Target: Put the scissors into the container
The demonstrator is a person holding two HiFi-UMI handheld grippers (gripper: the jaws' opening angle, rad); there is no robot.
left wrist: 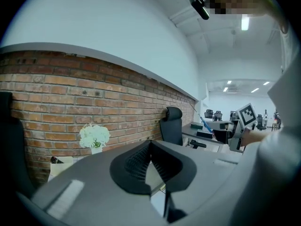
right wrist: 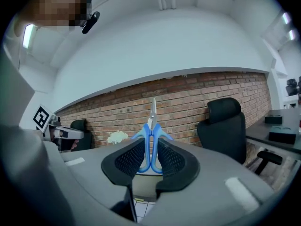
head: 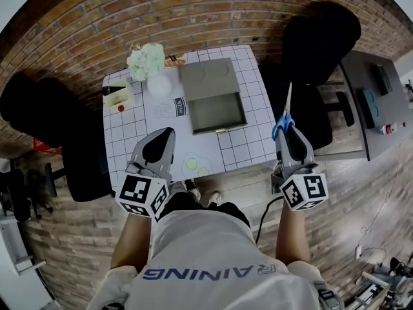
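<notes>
Was standing there watching this one. The grey container (head: 217,113) sat open on the checked table (head: 245,154), lid flipped back towards the brick wall. The scissors (right wrist: 151,126) weren't in it: they were up in the air to the right of the container, out past that side of the table. The right gripper (head: 288,134) was pinching them by the blue handles, pads squeezed on both loops, blades poking out in front towards the wall. The left gripper (head: 161,141) hung on the near-left side of the container, over the front part of the table, tongs pressed together with nothing in them. A bunch of white flowers (head: 146,60) sat just left of the container's far end, and a black chair (head: 319,37) was off to its right
</notes>
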